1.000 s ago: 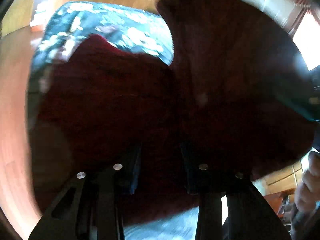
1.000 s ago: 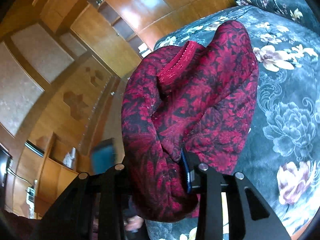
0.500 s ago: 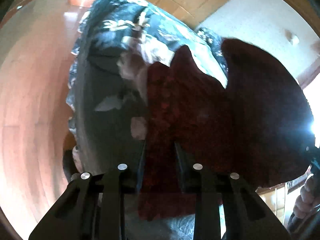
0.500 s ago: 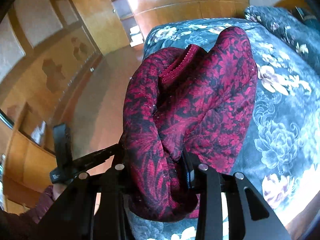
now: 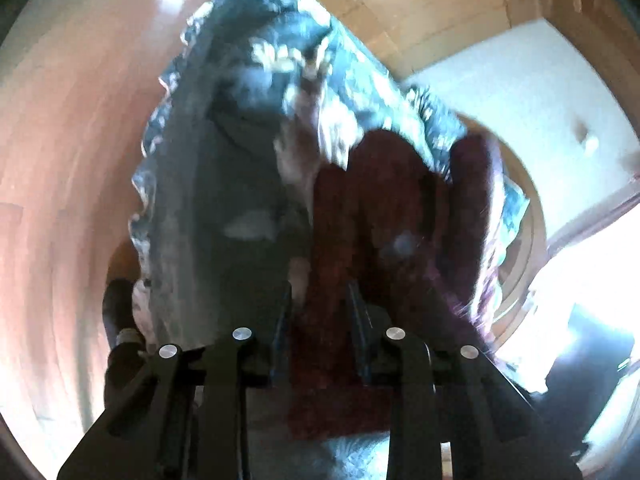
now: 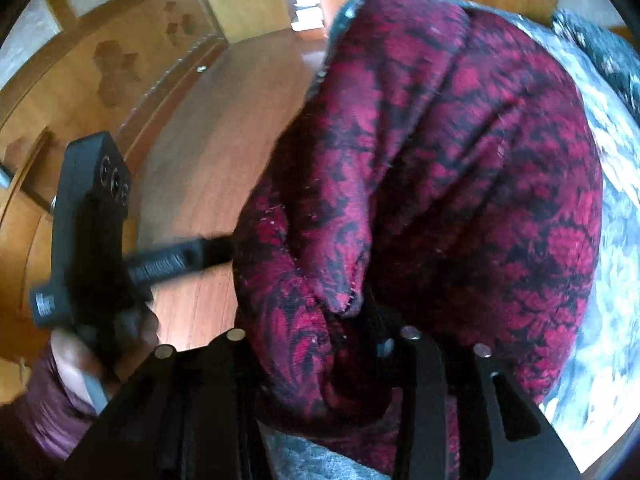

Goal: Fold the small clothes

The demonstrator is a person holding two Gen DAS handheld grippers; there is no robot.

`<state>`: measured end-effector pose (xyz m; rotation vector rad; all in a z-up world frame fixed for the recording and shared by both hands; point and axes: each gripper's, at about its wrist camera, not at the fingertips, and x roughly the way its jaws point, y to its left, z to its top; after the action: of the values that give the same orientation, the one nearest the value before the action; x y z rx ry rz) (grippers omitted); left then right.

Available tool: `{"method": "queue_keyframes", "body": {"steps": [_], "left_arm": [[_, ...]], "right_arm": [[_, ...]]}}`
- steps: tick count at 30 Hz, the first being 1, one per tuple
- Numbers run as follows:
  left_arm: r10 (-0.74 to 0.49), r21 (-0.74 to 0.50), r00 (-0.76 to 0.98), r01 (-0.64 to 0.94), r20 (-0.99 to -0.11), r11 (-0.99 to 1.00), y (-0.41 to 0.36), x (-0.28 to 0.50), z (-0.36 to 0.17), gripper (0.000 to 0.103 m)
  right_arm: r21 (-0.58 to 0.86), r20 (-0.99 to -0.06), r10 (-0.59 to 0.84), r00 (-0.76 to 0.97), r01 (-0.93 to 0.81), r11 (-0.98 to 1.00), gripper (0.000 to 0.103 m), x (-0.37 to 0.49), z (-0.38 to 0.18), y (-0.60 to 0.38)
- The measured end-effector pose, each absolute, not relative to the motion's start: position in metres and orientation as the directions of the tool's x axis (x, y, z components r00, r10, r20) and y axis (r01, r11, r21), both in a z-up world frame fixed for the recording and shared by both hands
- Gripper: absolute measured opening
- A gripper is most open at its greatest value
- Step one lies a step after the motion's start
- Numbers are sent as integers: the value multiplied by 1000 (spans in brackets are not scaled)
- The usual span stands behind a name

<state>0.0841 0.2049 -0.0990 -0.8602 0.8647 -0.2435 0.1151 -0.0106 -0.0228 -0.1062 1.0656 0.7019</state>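
Observation:
A dark red and black patterned garment [image 6: 440, 160] hangs bunched over a bed's dark floral quilt [image 6: 616, 240]. My right gripper [image 6: 320, 332] has a thick fold of it between its jaws, which are opening. A dark gap shows beside the right finger [image 6: 378, 316]; cloth hides the left finger. In the left wrist view the garment [image 5: 384, 220] looks dim and blurred. My left gripper [image 5: 318, 304] is shut on a strip of it. The left gripper's black body [image 6: 92, 216], held by a hand in a maroon sleeve [image 6: 52, 412], shows in the right wrist view with its fingers reaching into the cloth.
The quilt [image 5: 224, 184] covers the bed, and its ruffled edge drops to a glossy wooden floor [image 5: 60, 160] on the left. Wooden wall panels [image 6: 120, 52] stand beyond the floor [image 6: 192, 184]. Bright window light glares at the right of the left wrist view.
Both grippers have come down toward the bed with the garment, which now fills more of the right wrist view. The left gripper has rolled. The right jaws have widened.

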Motion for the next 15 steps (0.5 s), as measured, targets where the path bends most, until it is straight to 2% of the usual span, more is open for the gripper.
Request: {"method": "queue_keyframes", "body": {"steps": [2,4,6,7,9,11,15], "left_arm": [[-516,-769,681,-109,-519,630,215,79,-79,26],[-521,-764,693,-67,-498,641,215,81,-62,27],[-547,-758,687,-11,-480,652,208,86,-42,51],[-560,-761,682,8,-470,648,204,89,-35,54],[-589,-751,662,59,-464,658,190,101,-19,56],[-618,-727,615,102,-490,679,169,120,-10,63],[-671,-721,512,134,-537,680,135,153,-8,64]], "right_arm": [[253,-806,506,308,-594,764,53,109,-20,-14],[274,-771,551,319,-616,739,67,100,-17,-18],[299,-732,599,324,-637,710,79,90,-12,-21],[313,-709,627,324,-652,691,83,83,-8,-25],[328,-684,655,322,-665,670,86,74,-6,-31],[336,-665,675,319,-679,653,88,64,-6,-35],[341,-651,687,322,-685,644,89,59,-8,-39]]}}
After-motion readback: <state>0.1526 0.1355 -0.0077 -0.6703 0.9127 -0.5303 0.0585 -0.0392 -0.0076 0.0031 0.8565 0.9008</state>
